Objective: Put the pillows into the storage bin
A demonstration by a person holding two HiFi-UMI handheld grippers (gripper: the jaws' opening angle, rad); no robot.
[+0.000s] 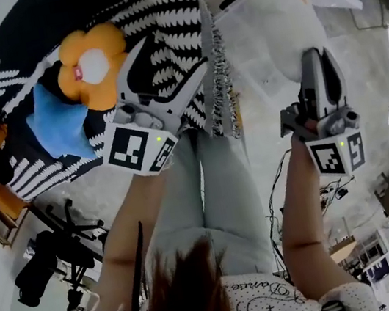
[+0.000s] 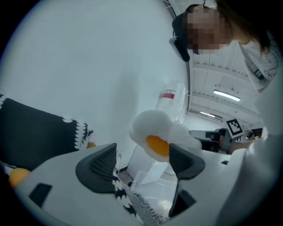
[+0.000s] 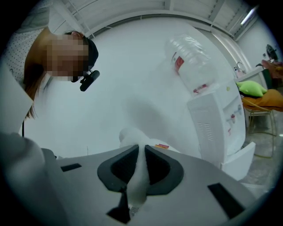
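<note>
Both bare forearms are stretched forward, with the grippers held near level. The right gripper (image 3: 140,161) is clenched on a fold of the white plush pillow (image 1: 260,20), which is held up clear of the floor. The left gripper (image 2: 141,163) is spread, and the edge of a striped cloth (image 1: 161,8) lies unpinched between its jaws. An orange flower pillow (image 1: 93,64) and a blue pillow (image 1: 58,123) are seen on that cloth.

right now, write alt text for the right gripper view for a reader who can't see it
The right tongs are shut on a fold of a soft white pillow. Behind, at right, stands a white water dispenser topped by a clear plastic bottle; a person is at left.
</note>
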